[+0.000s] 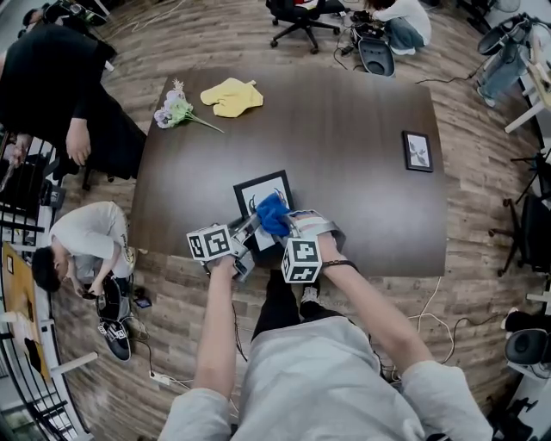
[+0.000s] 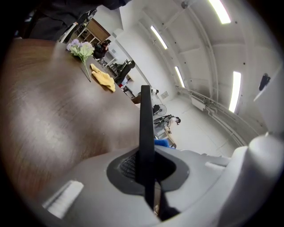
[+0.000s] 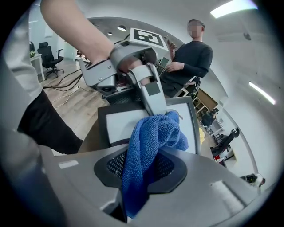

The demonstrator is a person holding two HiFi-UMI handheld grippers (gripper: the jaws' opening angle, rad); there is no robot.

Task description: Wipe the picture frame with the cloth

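A black-edged picture frame [image 1: 261, 191] lies near the table's front edge, its near side lifted. My left gripper [image 1: 247, 229] is shut on the frame's lower left edge; in the left gripper view the frame [image 2: 144, 128] stands edge-on between the jaws of that gripper [image 2: 145, 170]. A blue cloth [image 1: 274, 214] is bunched over the frame's lower right part, and my right gripper [image 1: 286, 229] is shut on it. The right gripper view shows the cloth [image 3: 148, 144] rising from the gripper's [image 3: 140, 170] jaws to the frame [image 3: 116, 125], beside the left gripper [image 3: 151, 95].
On the dark wooden table [image 1: 344, 129] lie a yellow cloth [image 1: 232, 96] and a flower bunch [image 1: 176, 110] at the far left, and a small second frame [image 1: 418, 151] at the right. People stand and crouch at the left; office chairs [image 1: 301, 19] stand beyond the table.
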